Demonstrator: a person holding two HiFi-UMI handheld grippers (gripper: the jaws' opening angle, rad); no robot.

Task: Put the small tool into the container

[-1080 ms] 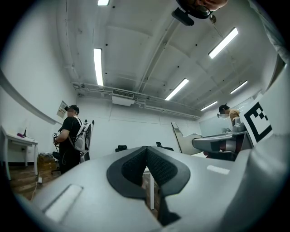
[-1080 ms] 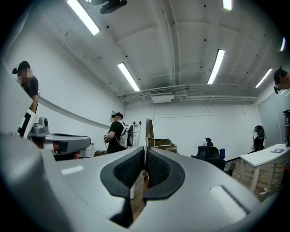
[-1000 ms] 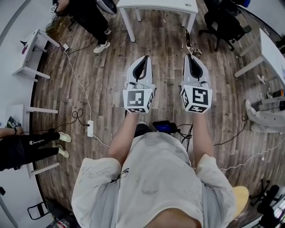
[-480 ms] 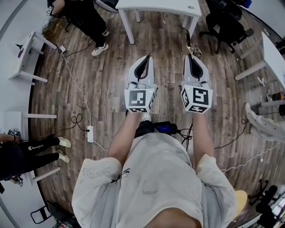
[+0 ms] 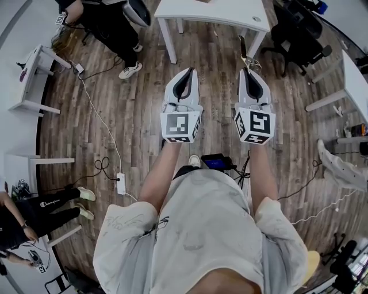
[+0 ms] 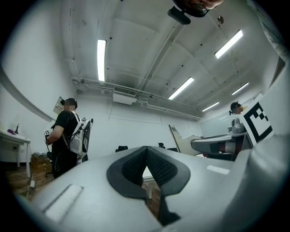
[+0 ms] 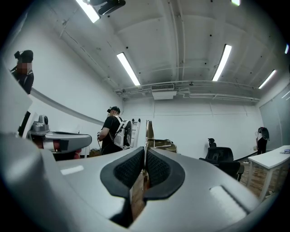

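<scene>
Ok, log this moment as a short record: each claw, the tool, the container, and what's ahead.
left claw: shut, nothing in it
right claw: shut on small metal tool
tool position: thin, sticks forward past the claw tips
container: not in view
ahead: white table
underfoot: wood floor

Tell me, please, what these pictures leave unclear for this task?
1. Container: in no view; the white table is cut by the head view's top edge.
2. Small tool type: edge-on between the right hand-held gripper jaws, tiny in the head view.
</scene>
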